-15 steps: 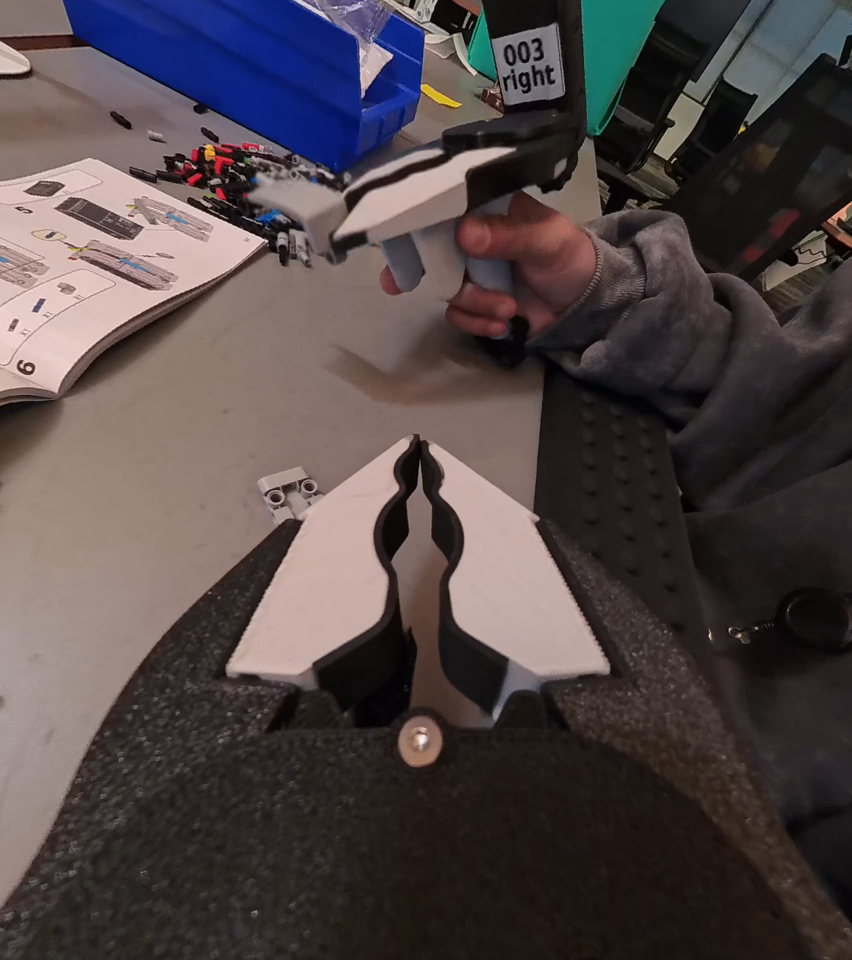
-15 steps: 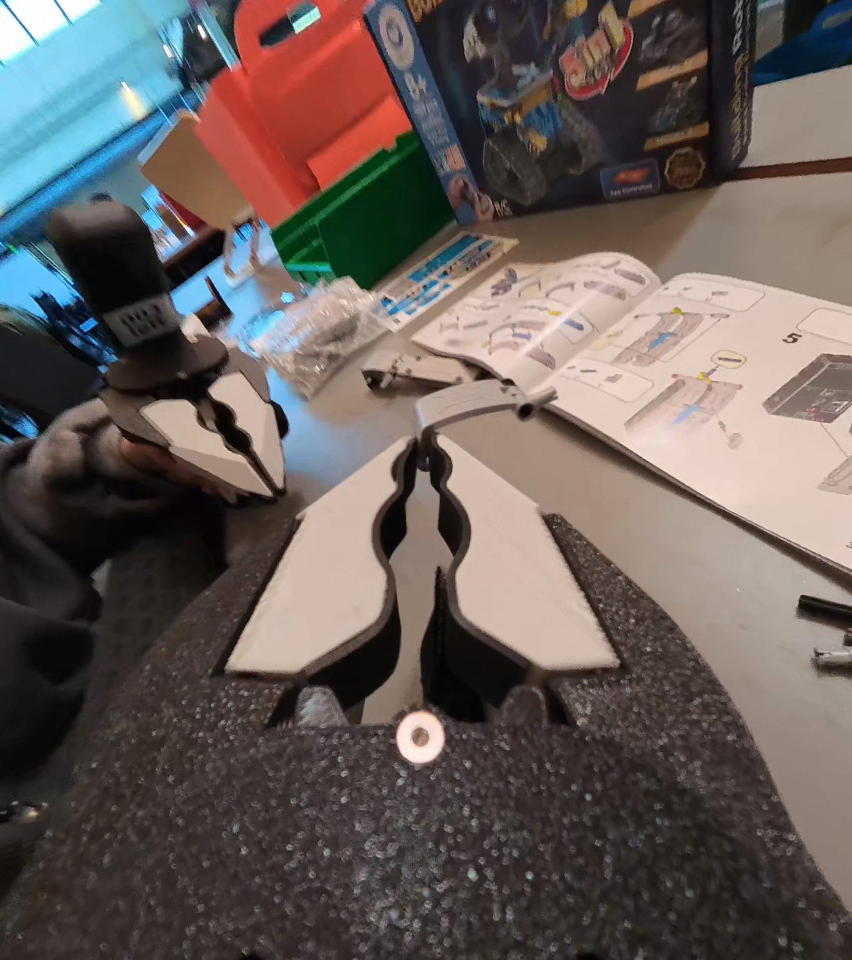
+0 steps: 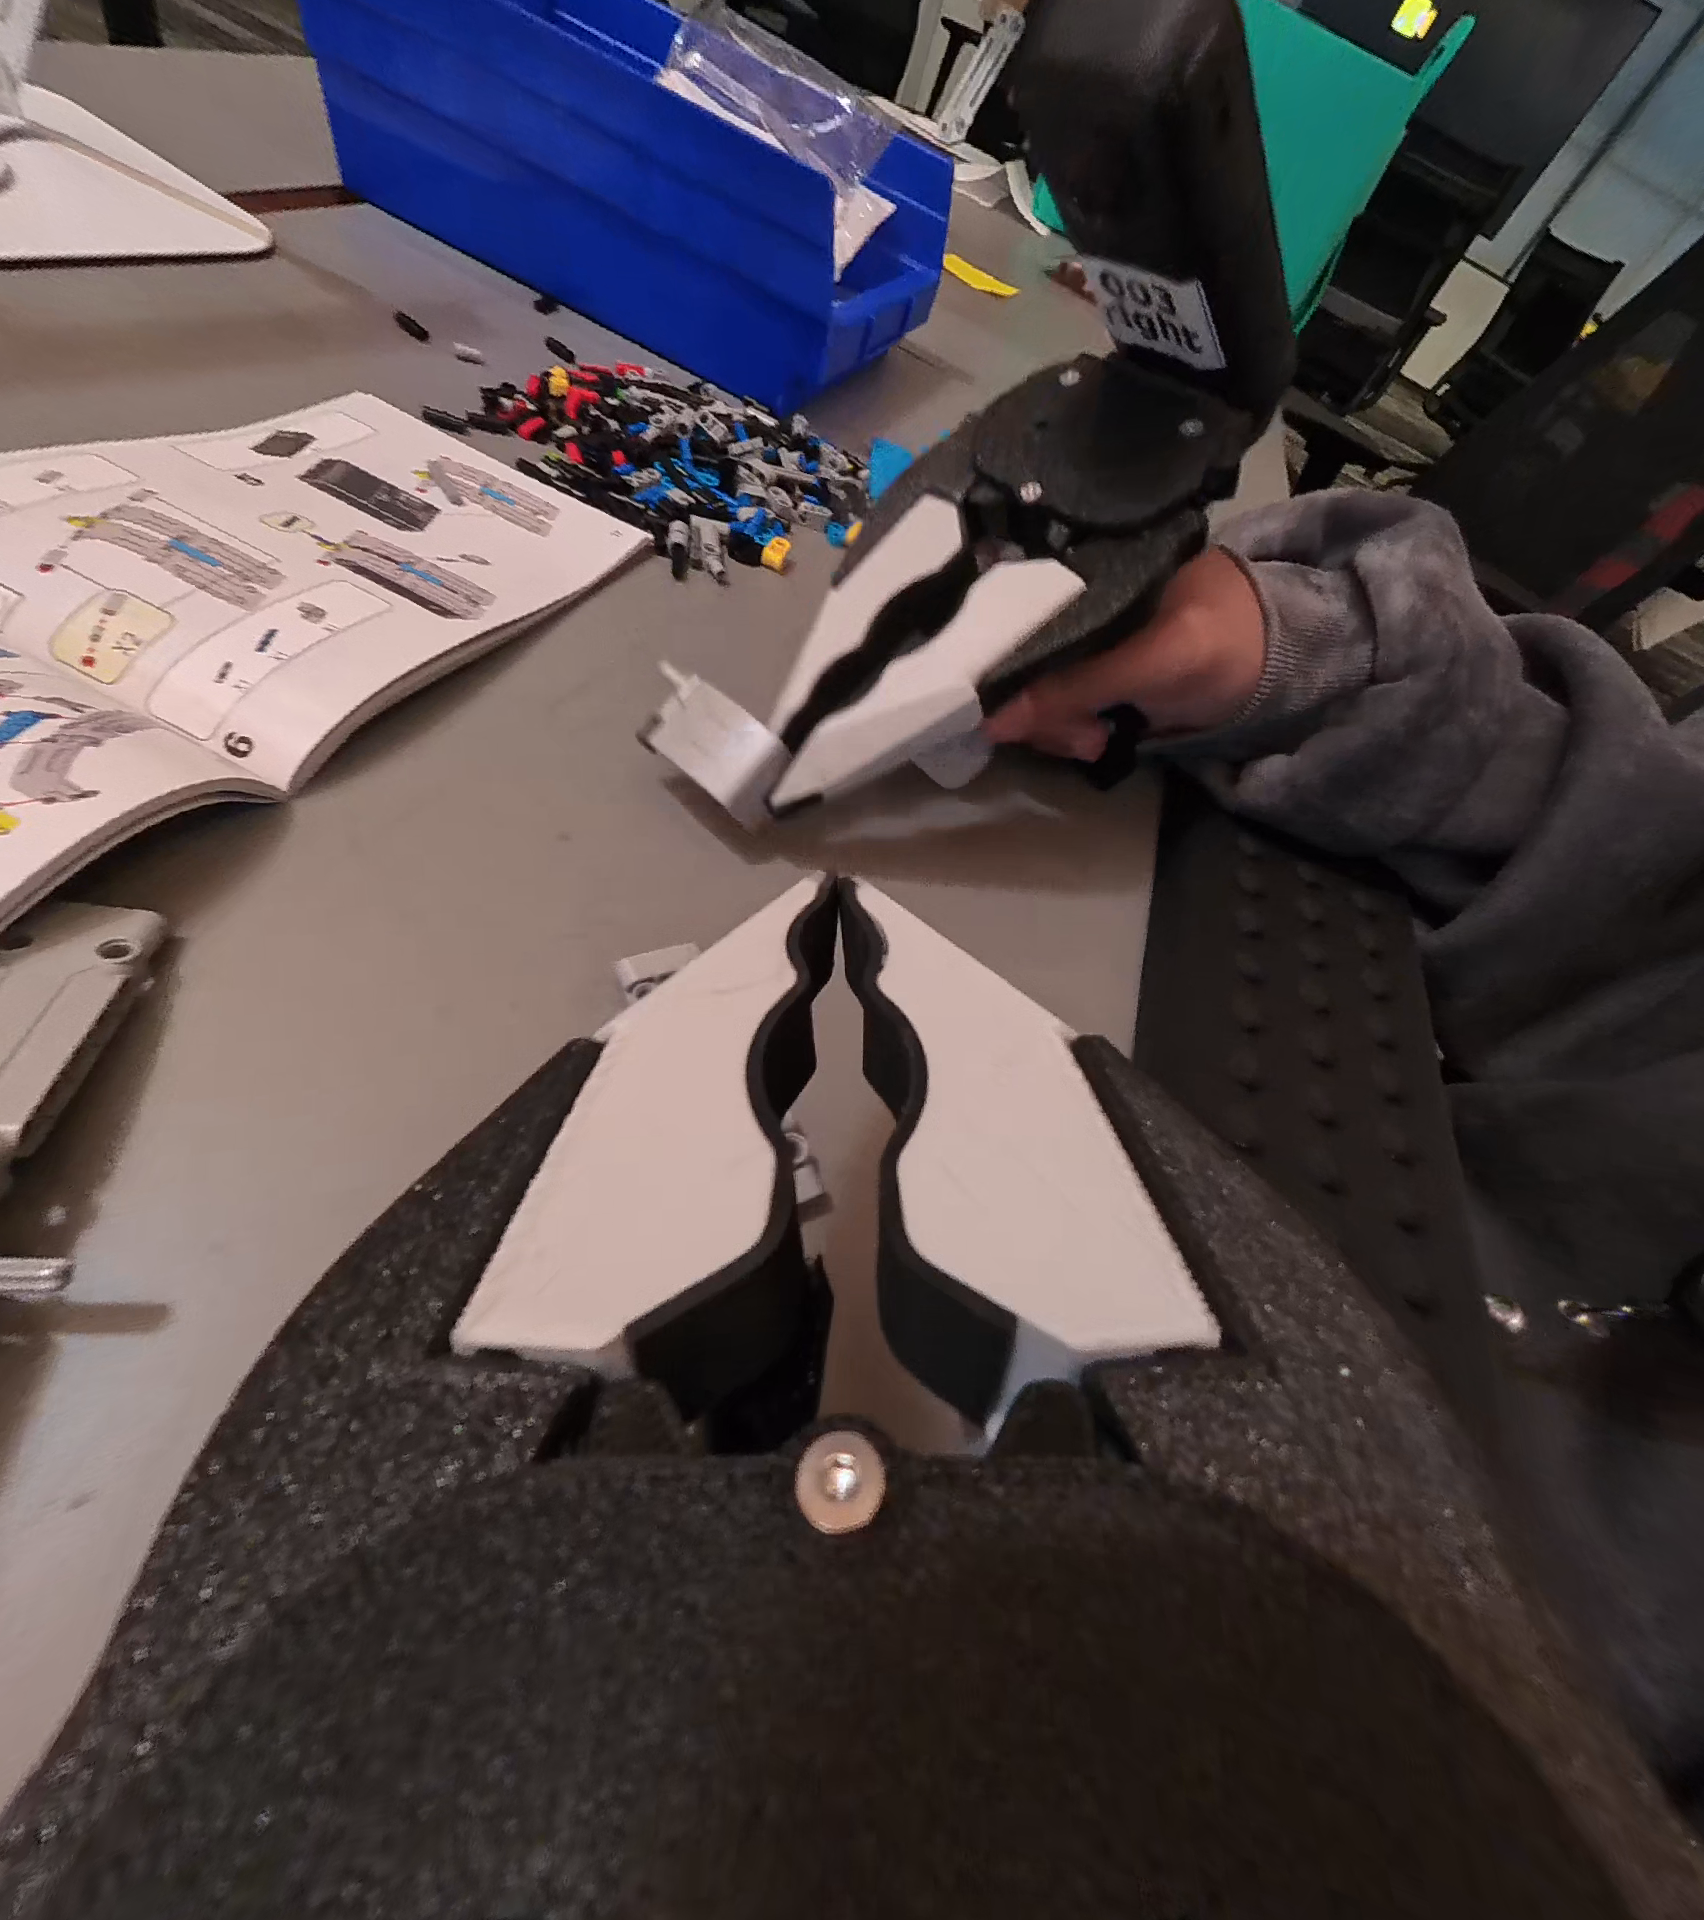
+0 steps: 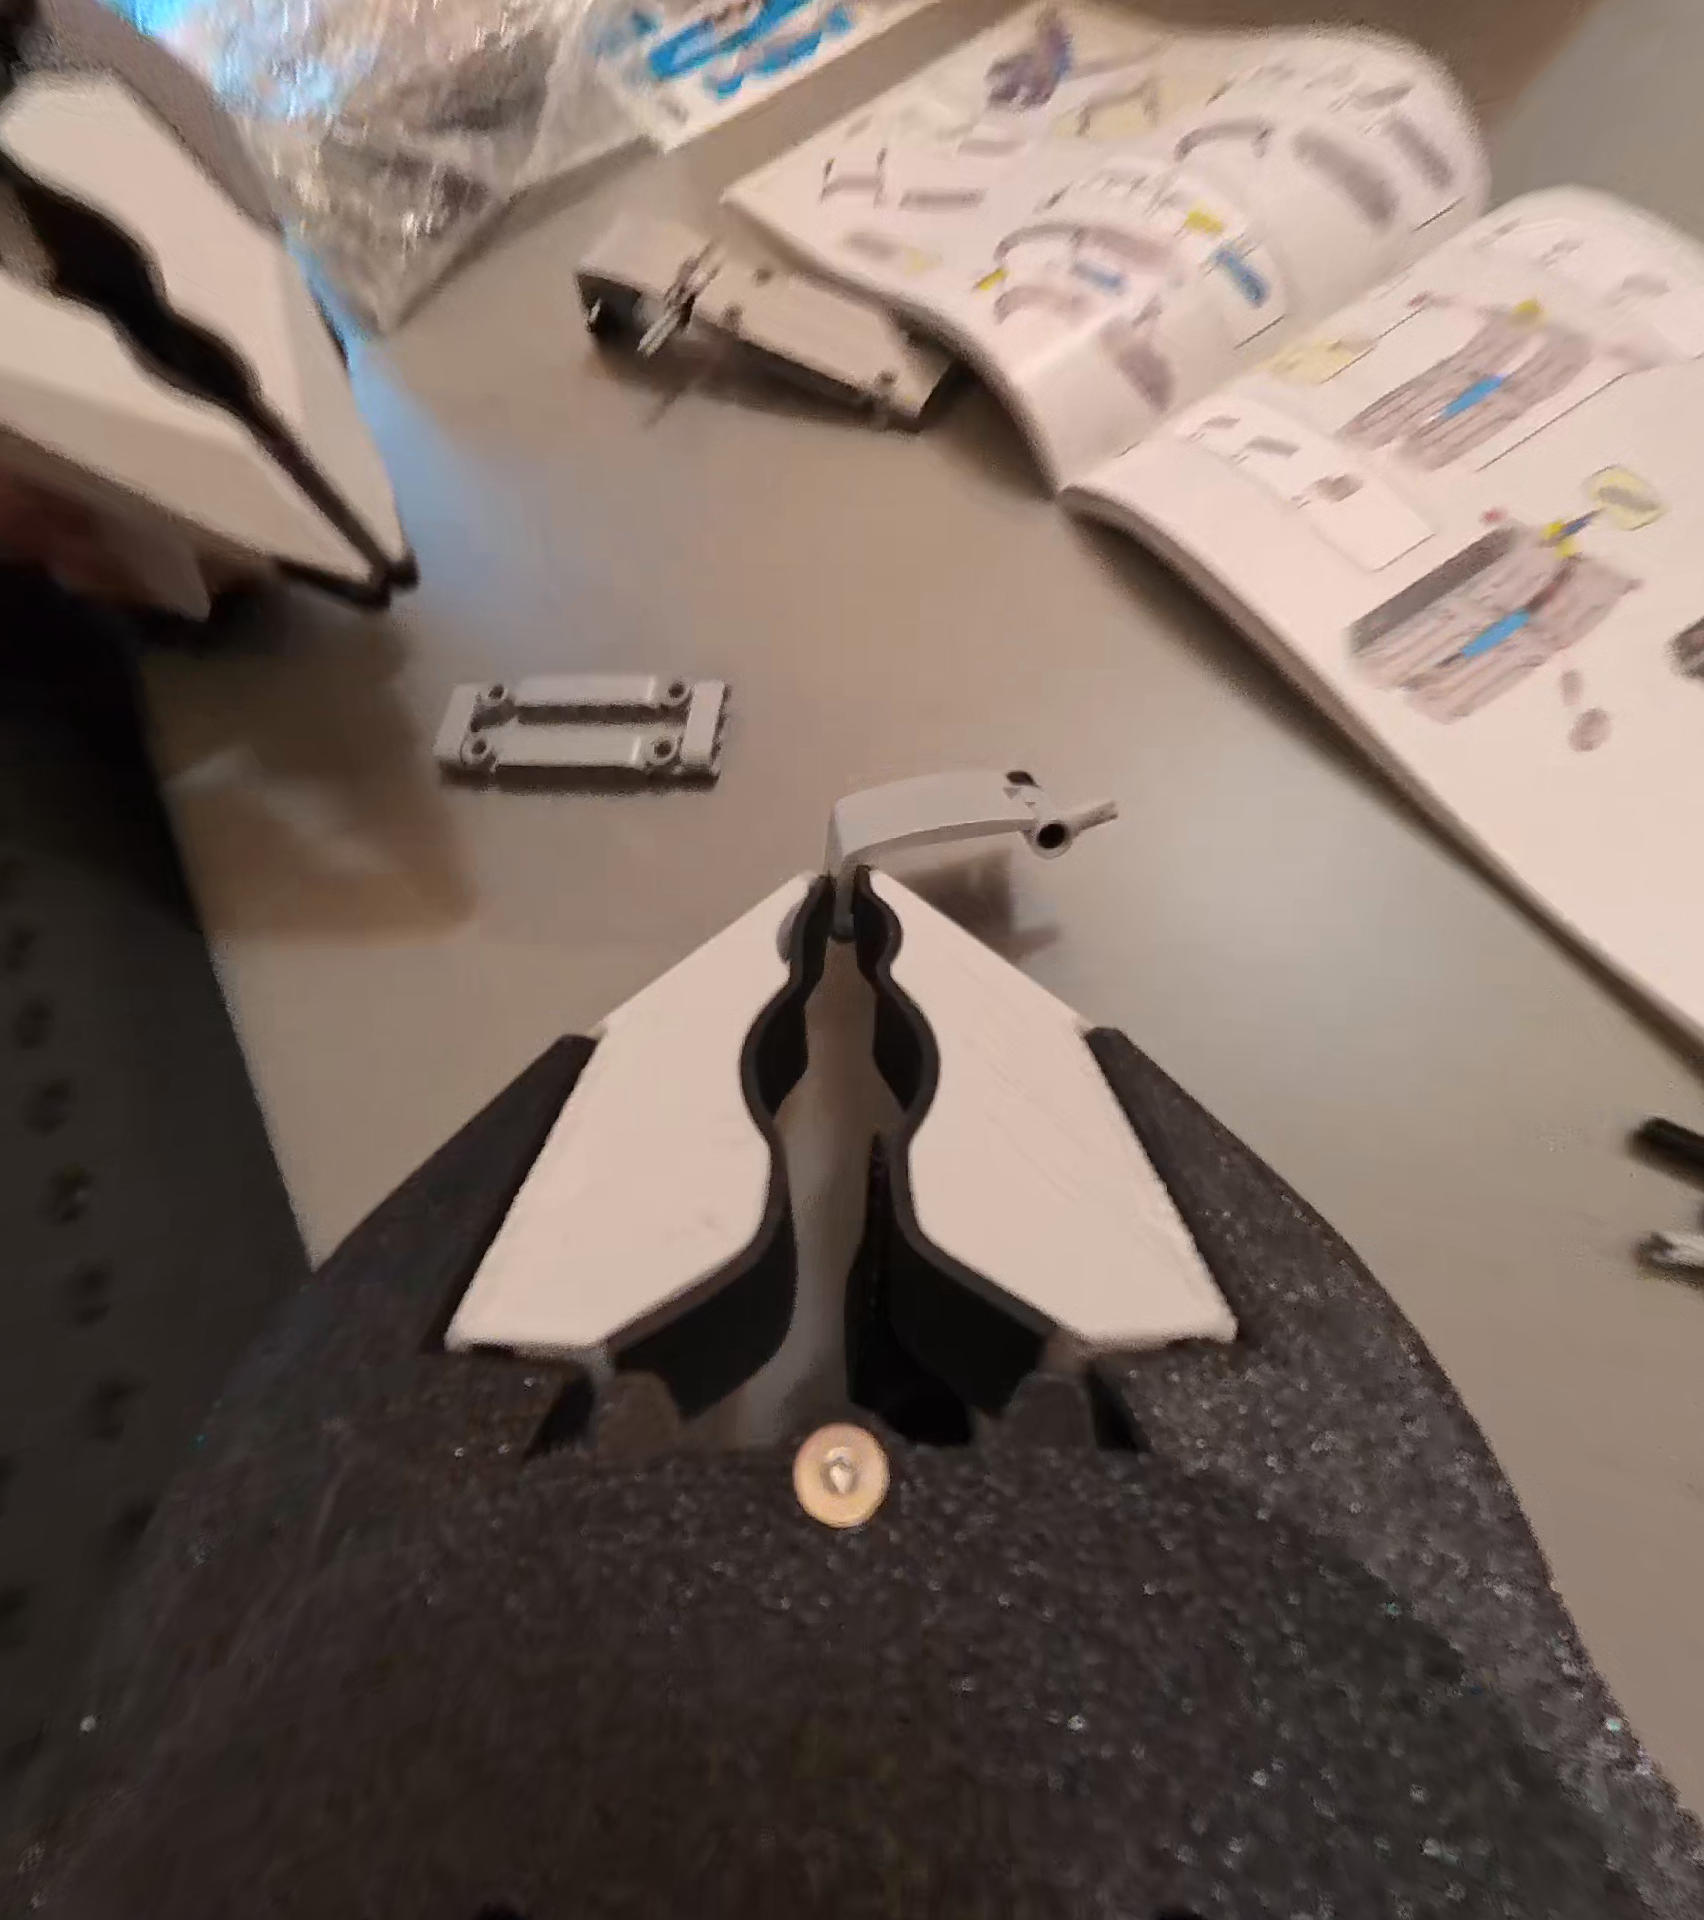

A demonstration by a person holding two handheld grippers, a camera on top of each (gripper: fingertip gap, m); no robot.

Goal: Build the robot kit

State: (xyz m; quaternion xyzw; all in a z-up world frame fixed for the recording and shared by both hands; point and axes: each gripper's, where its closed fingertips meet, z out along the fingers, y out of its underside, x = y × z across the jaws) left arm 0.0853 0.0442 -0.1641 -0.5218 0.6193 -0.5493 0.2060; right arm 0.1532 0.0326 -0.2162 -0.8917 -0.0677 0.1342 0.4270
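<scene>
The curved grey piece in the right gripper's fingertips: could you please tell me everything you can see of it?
The curved grey piece looks like matte plastic: a bent panel with a small tube and pin at its far end. The right gripper is shut on its near edge, holding it just above the grey table; whether it touches is unclear. A flat grey frame piece lies apart to its left. In the left wrist view it shows as a pale slab.

Your right gripper [image 4: 835,883] pinches a matt grey plastic bracket [image 4: 941,816] between smooth white plastic fingers [image 4: 1024,1153] lined with black rubbery pads. Its mount is coarse, speckled black foam [image 4: 827,1662] with a shiny metal screw [image 4: 840,1476]. Beneath lies your smooth, faintly sheened grey counter [image 4: 1139,1039], beside a glossy paper instruction booklet [image 4: 1450,416].
</scene>
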